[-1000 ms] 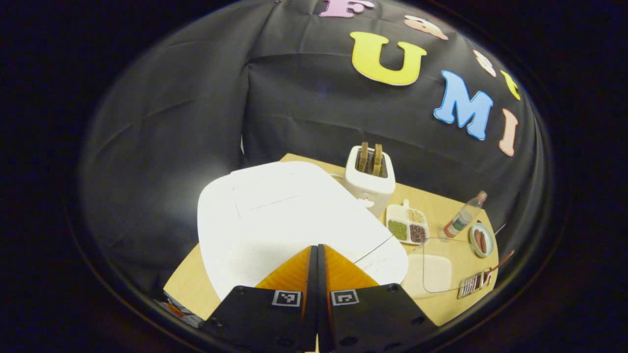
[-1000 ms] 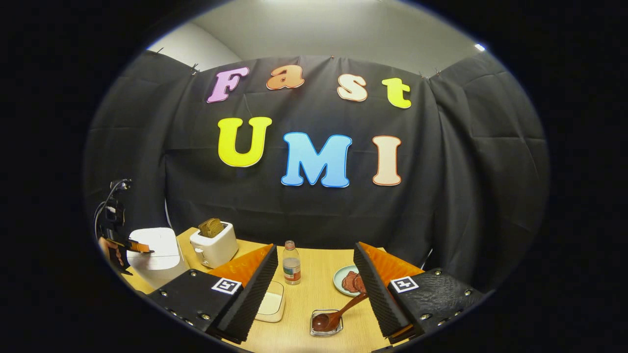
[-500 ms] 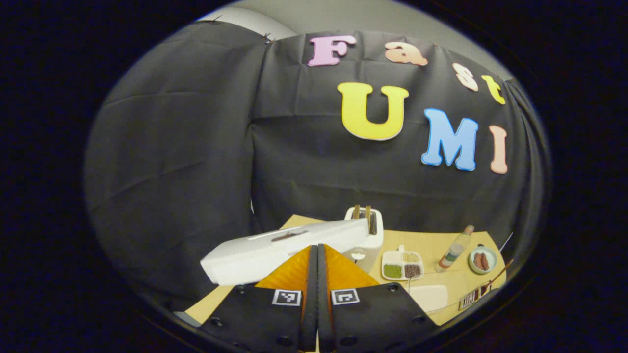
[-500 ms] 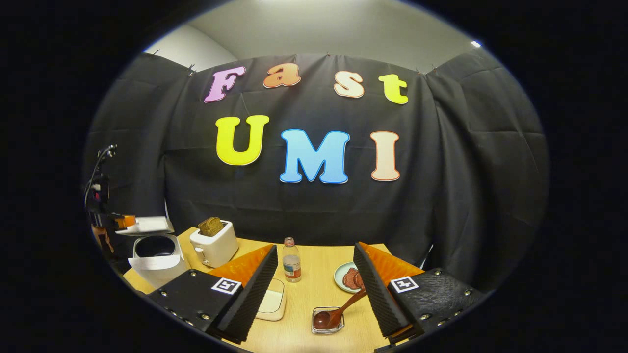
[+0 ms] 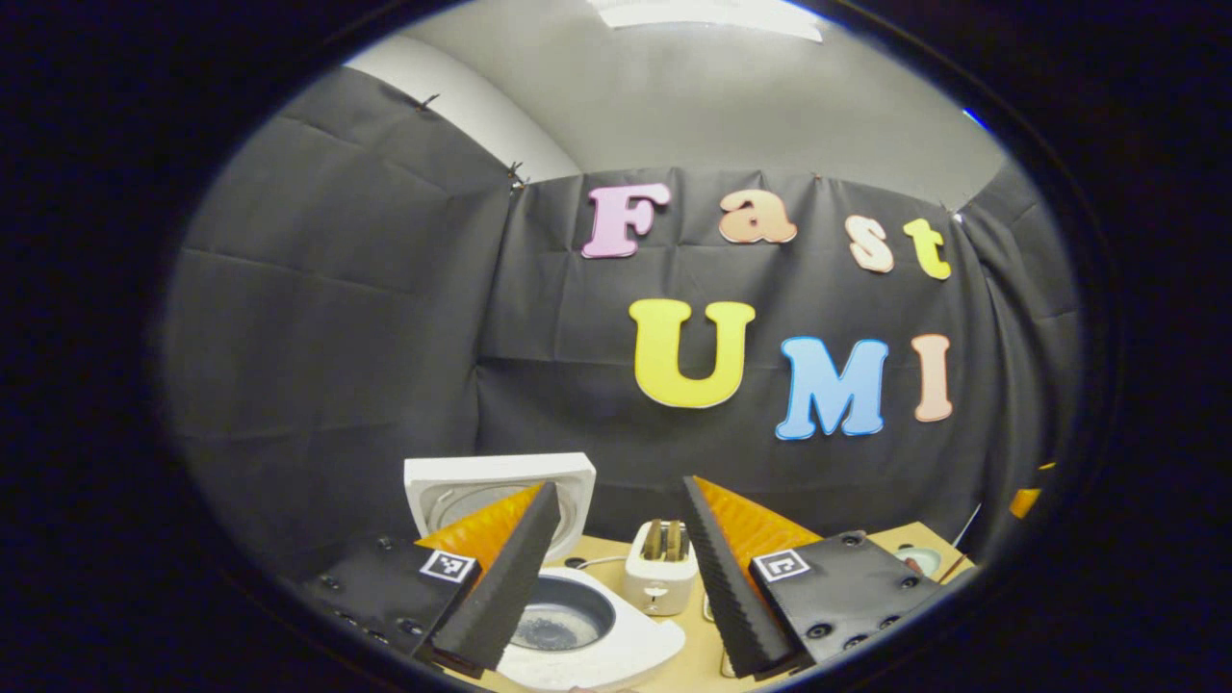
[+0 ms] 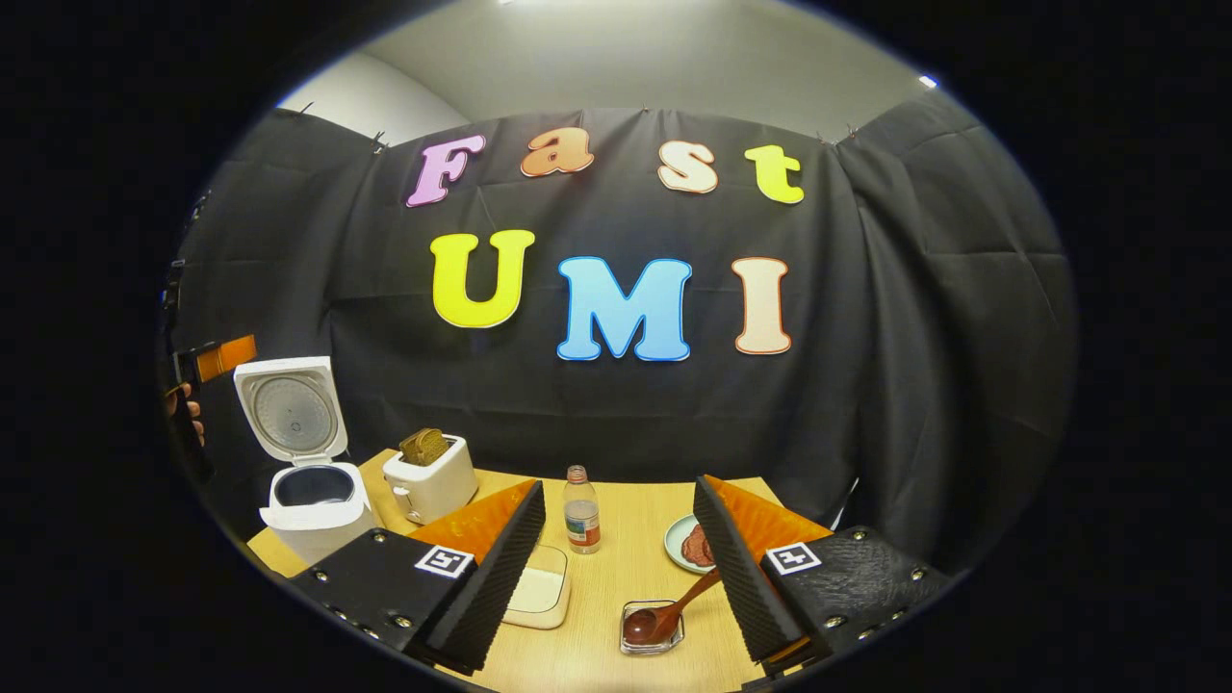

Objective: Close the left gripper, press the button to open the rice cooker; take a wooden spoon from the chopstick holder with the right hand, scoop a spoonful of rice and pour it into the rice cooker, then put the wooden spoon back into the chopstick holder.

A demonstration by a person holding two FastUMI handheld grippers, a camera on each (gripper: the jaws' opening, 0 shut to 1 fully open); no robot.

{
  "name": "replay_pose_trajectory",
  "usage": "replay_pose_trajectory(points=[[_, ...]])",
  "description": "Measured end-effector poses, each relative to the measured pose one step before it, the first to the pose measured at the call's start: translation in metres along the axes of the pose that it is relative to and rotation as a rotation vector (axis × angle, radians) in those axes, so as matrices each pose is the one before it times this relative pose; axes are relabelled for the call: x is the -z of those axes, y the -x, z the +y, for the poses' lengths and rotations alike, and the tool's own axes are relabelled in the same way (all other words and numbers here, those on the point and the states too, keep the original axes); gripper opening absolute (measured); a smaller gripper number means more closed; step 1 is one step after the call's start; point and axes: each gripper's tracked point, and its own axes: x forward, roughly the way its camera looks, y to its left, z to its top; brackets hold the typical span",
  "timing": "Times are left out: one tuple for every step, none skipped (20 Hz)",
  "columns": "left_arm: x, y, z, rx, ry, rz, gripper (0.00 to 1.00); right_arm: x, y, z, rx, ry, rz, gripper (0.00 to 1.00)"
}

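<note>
Here the wooden spoon (image 6: 674,608) lies between the parted right tongs (image 6: 621,568).

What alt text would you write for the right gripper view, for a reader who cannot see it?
The open right gripper hovers over a wooden table, its fingers on either side of a wooden spoon resting in a small clear holder. At far left a white rice cooker stands with its lid raised, beside a toaster.
</note>
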Motion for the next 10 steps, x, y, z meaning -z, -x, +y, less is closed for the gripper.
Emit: replay_pose_trajectory(points=[[0.00279, 0.00177, -0.00806, 0.01327, -0.00932, 0.00151, 0.91, -0.00082, -0.00054, -0.00265, 0.00277, -0.00026, -0.00616, 0.95], [0.00307, 0.00297, -0.0073, 0.01044, -0.00317, 0.00818, 0.91, 0.00017, -0.00014, -0.0038, 0.00433, -0.00235, -0.00595, 0.95], [0.00297, 0.00266, -0.0082, 0.01306, 0.00314, 0.01165, 0.91, 0.00057, -0.0024, -0.00441, 0.00658, -0.0012, 0.00062, 0.95], [0.00157, 0.00281, -0.00968, 0.01593, 0.00349, 0.00388, 0.91, 0.00226, -0.00263, -0.00492, 0.00319, -0.00225, 0.00331, 0.95], [0.00263, 0.00306, -0.00887, 0.01376, 0.00118, 0.00427, 0.89, 0.00017, -0.00268, -0.0034, -0.00537, -0.00752, 0.00247, 0.95], [0.00142, 0.00327, -0.00916, 0.01641, 0.00076, 0.00272, 0.89, -0.00116, -0.00231, -0.00448, -0.00265, -0.01211, -0.00357, 0.95], [0.0034, 0.00176, -0.01014, 0.01763, -0.00021, 0.00581, 0.89, -0.00052, -0.00363, -0.00582, 0.001, -0.01321, -0.00601, 0.95], [0.00463, 0.00036, -0.01024, 0.02368, 0.00179, 0.01207, 0.89, 0.0018, -0.00466, -0.0072, 0.00774, -0.0126, -0.00205, 0.95], [0.00643, 0.00173, -0.00855, 0.01297, 0.00027, 0.01416, 0.88, 0.00203, -0.00409, -0.00869, 0.01609, -0.00707, 0.00415, 0.95], [0.00381, 0.00087, -0.00653, 0.01122, -0.00324, 0.01251, 0.89, 0.00355, -0.0061, -0.0112, 0.01678, -0.00235, -0.00202, 0.94]])
